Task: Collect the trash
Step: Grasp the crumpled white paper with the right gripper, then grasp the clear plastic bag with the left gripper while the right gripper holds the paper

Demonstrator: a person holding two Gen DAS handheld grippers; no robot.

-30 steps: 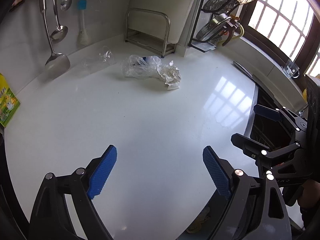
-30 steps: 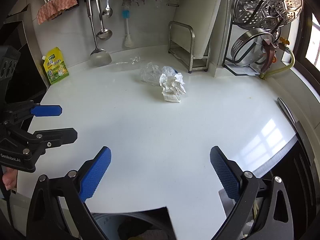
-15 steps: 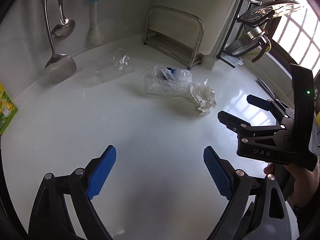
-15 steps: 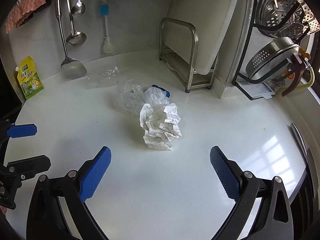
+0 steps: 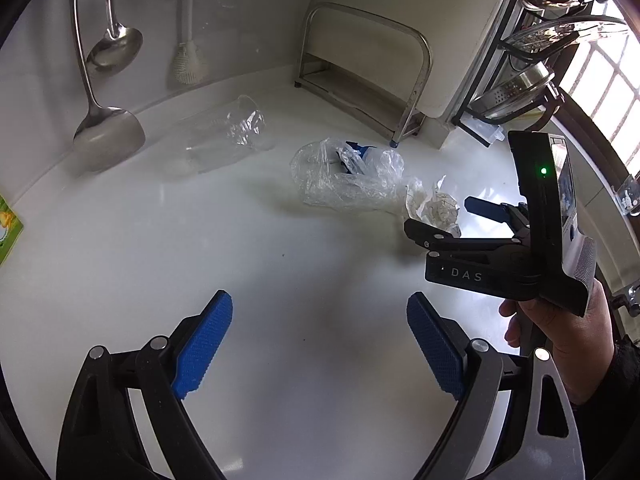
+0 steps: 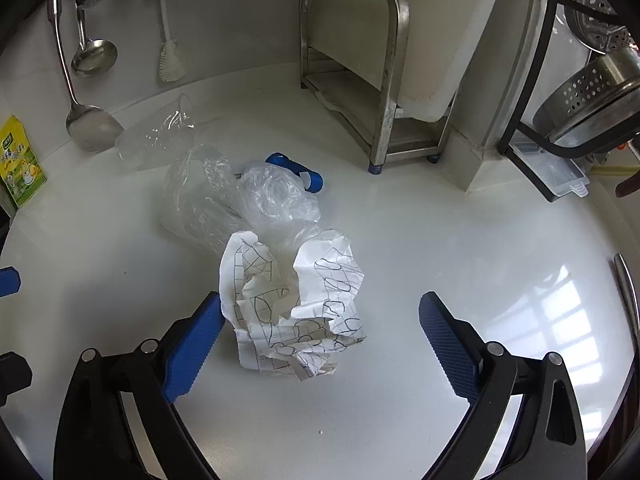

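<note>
Crumpled paper (image 6: 294, 300) touching clear plastic bag (image 6: 240, 204); crushed cup (image 6: 156, 136) nearby.

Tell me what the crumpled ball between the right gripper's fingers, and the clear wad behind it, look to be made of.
Crumpled ball: looks like paper, matte white, with sharp creases and pen-drawn grid lines. Clear wad: apparently thin plastic film or a bag, glossy and see-through, with something blue showing at its far side. Clear cup farther back: likely thin rigid plastic.

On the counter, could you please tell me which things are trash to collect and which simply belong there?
Trash:
- crumpled paper
- clear plastic bag
- clear plastic cup

Belongs there:
- ladles
- brush
- steel rack
- yellow pouch
</note>
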